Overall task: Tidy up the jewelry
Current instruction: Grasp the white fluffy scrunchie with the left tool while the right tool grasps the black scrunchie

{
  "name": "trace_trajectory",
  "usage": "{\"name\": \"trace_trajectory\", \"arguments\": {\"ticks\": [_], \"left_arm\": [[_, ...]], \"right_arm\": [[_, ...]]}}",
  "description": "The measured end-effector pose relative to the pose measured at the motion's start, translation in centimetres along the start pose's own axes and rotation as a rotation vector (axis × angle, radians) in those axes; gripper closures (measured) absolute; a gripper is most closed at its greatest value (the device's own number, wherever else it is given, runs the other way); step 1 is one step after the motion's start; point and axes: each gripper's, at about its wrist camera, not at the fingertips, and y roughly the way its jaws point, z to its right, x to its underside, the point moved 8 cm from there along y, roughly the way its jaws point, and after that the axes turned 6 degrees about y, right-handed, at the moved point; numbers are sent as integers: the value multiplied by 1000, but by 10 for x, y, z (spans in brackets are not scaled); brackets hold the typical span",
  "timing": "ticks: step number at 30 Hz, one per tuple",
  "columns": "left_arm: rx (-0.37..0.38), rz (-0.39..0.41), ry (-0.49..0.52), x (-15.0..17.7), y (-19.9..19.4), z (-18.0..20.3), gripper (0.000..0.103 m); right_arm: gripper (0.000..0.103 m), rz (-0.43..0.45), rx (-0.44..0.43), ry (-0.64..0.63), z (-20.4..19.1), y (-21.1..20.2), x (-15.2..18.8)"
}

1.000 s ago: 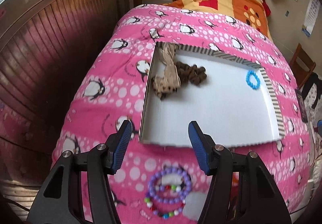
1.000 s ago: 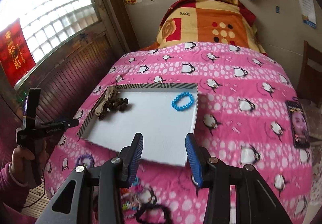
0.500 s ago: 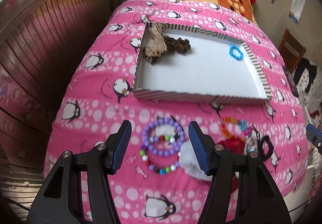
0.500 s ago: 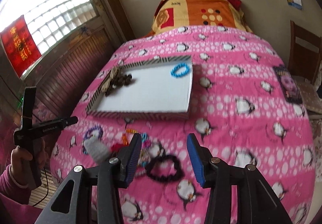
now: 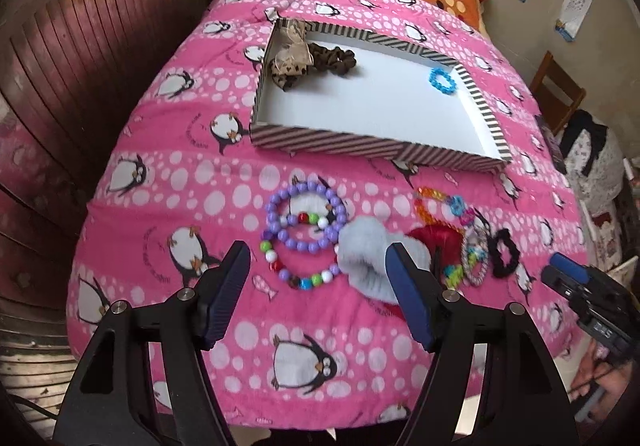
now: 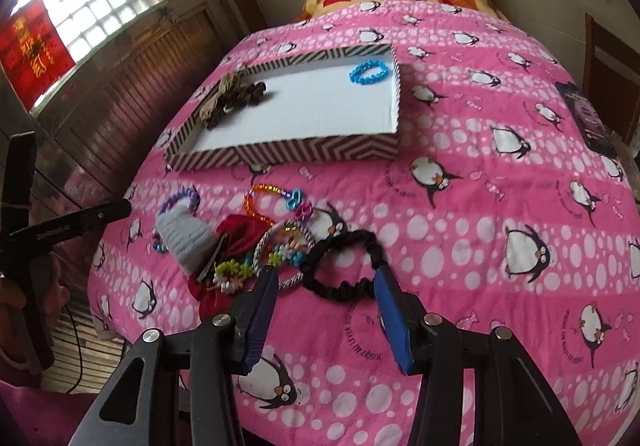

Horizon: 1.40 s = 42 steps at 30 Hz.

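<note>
1. Opening, the left claw [image 5: 318, 270] hangs empty over the bead bracelets [image 5: 304, 230], centre frame.
2. Part open, the right claw [image 6: 324, 282] hangs empty around the black scrunchie [image 6: 340, 266].
3. Scrunchie looks soft, light; pinch one side.
4. Quilt [image 6: 480, 205] is soft; tray [image 6: 288, 153] sits above.

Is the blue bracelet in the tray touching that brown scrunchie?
Apart. The left wrist view shows bare white tray floor between the blue bracelet and the brown scrunchie.
</note>
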Motion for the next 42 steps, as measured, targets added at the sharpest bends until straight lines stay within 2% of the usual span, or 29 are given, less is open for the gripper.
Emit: {"name": "trace_trajectory", "arguments": {"ticks": [3,10,13,18,25,28,29,31,33,42], "left_arm": [[32,-19,8,12,-1,-1,33],[37,-58,6,30,6,-5,33],[37,-71,3,31,11,-6,33],[33,-88,30,30,20,2,33],[29,-114,45,29,30,9,33],[26,-116,41,27,34,10,33],[23,-117,39,26,36,10,33],[27,-121,35,25,39,12,33],[32,-126,36,24,42,14,33],[49,-127,52,18,47,25,33]], "right_arm": [[55,-1,13,-7,1,2,4],[55,-18,69,1,20,15,13],[55,-22,119,7,34,24,16],[55,-30,141,6,43,40,14],[56,-2,120,3,34,47,-4],[56,-18,165,-37,33,56,-7],[58,-29,175,-50,33,61,-7],[74,-36,177,-54,35,65,-6],[79,-34,197,-36,42,66,-5],[80,-51,179,-31,47,66,-5]]}}
